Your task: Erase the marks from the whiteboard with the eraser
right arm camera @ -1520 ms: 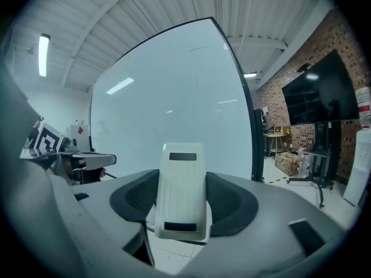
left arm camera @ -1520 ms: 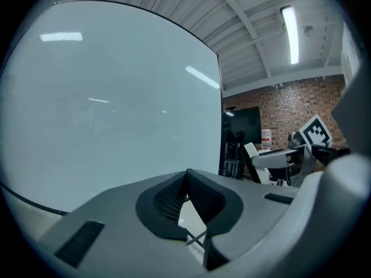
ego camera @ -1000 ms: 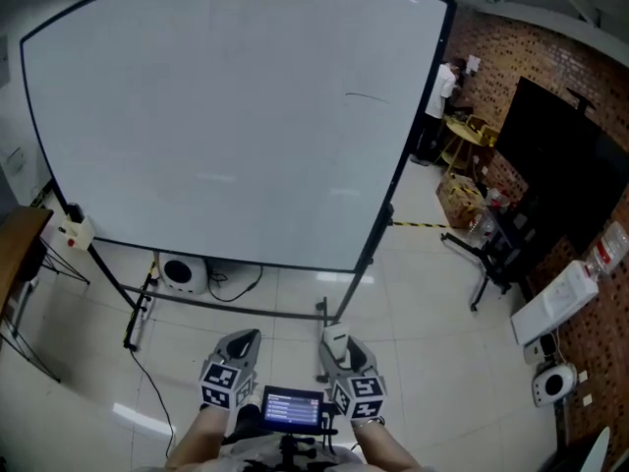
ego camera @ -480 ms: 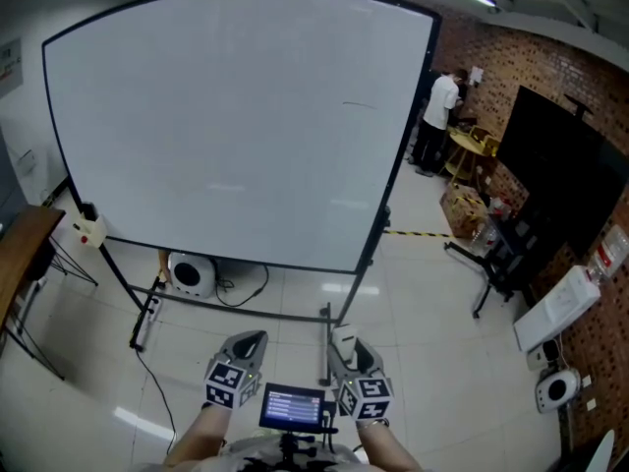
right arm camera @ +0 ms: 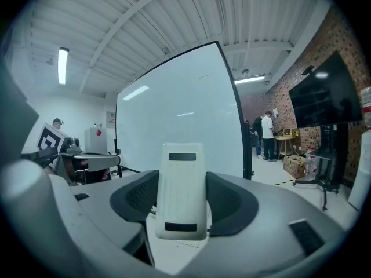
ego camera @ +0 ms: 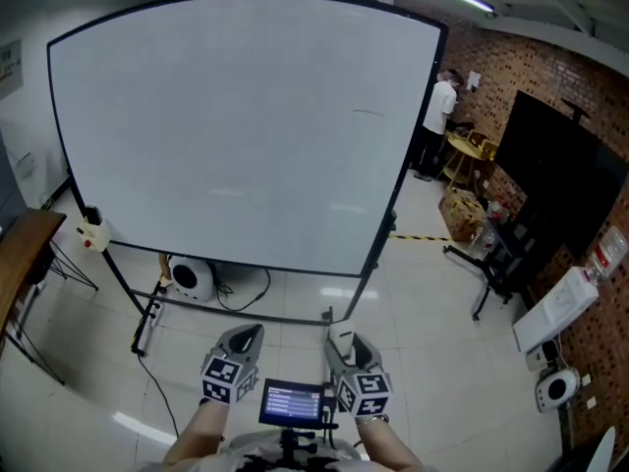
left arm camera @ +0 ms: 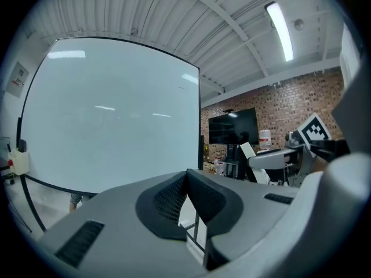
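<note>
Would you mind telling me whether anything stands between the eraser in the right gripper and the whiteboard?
Nothing visible does: only open floor lies between the eraser in the right gripper and the whiteboard, whose mark sits upper right.

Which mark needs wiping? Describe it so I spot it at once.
Find the big whiteboard straight ahead. In its upper right, near the right edge, lies a short thin dark mark, the only stroke on an otherwise blank surface.

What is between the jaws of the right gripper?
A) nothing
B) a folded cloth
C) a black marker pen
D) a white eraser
D: in the right gripper view, the right gripper is closed on the white eraser, which stands upright between its jaws.
</note>
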Demonstrator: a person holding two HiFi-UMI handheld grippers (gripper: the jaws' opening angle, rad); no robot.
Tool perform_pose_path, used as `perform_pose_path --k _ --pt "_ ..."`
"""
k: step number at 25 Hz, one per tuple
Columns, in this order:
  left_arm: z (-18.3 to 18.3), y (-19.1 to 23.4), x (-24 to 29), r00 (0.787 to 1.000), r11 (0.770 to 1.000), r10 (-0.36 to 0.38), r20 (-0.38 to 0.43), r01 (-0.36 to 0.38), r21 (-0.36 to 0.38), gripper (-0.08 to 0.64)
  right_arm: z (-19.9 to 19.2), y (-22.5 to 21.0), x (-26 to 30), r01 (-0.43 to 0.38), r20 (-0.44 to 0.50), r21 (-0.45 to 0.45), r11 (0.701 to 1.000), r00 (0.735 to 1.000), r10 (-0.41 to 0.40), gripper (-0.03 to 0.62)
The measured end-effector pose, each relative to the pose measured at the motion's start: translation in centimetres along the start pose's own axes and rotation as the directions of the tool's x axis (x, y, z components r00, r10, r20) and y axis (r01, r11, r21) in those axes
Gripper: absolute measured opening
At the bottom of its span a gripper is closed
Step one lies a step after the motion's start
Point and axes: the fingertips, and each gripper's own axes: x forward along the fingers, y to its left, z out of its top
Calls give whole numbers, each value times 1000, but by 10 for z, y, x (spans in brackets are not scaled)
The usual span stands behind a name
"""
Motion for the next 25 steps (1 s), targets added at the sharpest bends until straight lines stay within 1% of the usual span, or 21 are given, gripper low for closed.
perform_pose_path --k 10,19,25 --pt "4 13 -3 1000 1000 0 19 0 -8 -6 6 10 8 8 13 -7 1000 1000 -8 261" --pt "5 22 0 1000 1000 -4 29 4 2 -6 10 10 11 26 29 -7 1000 999 -26 261" --pt "11 22 1 999 1000 7 39 -7 -6 -6 10 8 12 30 33 -6 1000 999 -30 261"
